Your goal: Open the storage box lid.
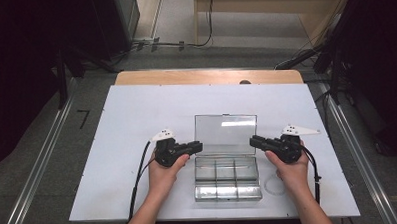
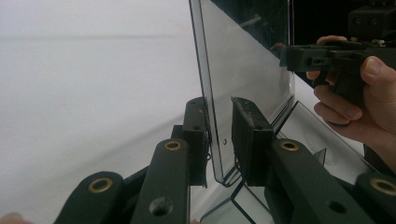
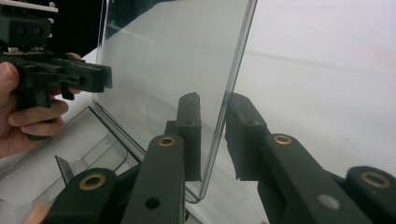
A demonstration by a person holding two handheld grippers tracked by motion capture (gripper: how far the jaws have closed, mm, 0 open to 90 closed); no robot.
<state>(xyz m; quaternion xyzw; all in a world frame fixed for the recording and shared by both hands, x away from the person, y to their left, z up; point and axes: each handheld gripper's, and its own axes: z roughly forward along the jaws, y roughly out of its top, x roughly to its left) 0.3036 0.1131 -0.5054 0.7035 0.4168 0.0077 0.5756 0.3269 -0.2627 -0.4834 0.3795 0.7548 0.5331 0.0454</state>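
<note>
On the white rectangular tabletop sits our clear plastic compartment box, near the front edge, its transparent hinged lid standing upright behind the compartments. We have the left gripper and right gripper straddling the lid's two side edges. In the gripper views the lid's edge stands between each pair of jaws, with gaps showing, so neither pinches it. We judge the opening done; next, we withdraw sideways without knocking the lid.

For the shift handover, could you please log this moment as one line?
clear box: open, lid upright | left gripper: astride lid's left edge, open | right gripper: astride lid's right edge, open
</note>
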